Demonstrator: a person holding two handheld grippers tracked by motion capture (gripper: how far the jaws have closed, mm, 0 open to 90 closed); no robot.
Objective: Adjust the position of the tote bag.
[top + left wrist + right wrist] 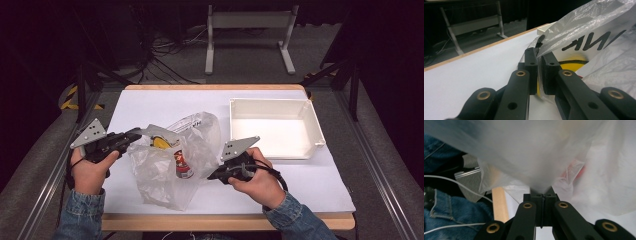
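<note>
My left gripper (134,134) pinches the far-left edge of the clear plastic bag (170,170), jaws clamped on the film. My right gripper (212,175) has its jaws squeezed together on the bag's right side. The bag sits mid-table, near the front edge, a can (183,165) inside, with the white bin (272,127) far right.

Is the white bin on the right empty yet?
Empty: the white bin shows a bare floor, while the can sits inside the plastic bag.
</note>
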